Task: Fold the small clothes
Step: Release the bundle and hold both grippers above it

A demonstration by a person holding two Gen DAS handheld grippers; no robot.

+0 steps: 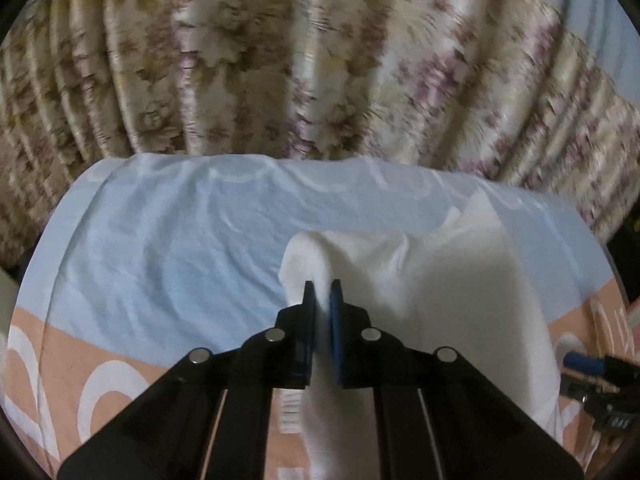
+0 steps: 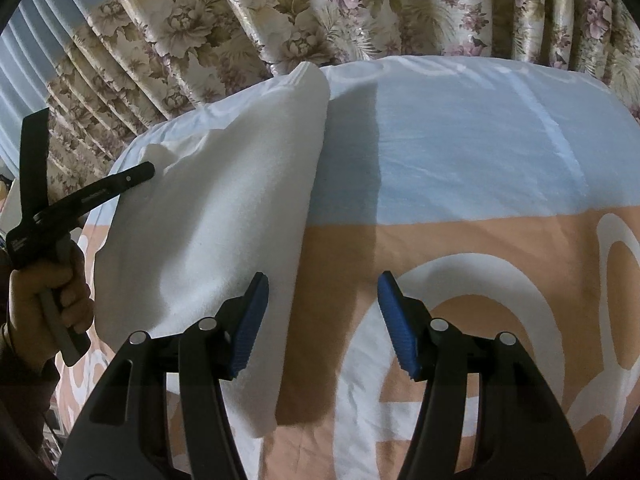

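Left gripper [image 1: 322, 292]: clamped on a bunched edge of the white garment [image 1: 432, 280], lifted off the bed. Right gripper [image 2: 323, 324]: jaws spread wide, empty, poised over the bedsheet [image 2: 460, 160] just beside the hanging edge of the garment.

Garment position: draped from the left pinch, one side raised, lower edge trailing onto the peach-and-blue sheet; exact type not identifiable. Person's left hand [image 2: 48, 300] visible on the tool handle in the right wrist view. Floral curtain [image 2: 360, 8] behind the bed.

Step in hand, as judged: carrying one side across for a fold.

Risks:
- Slippage from the pinch, caused by a shallow bite on a thick bunch of cloth.
- Crooked fold, caused by only one corner being held while the free edge sags.
- Sheet snagged along with the garment, caused by closing the right jaws too low.
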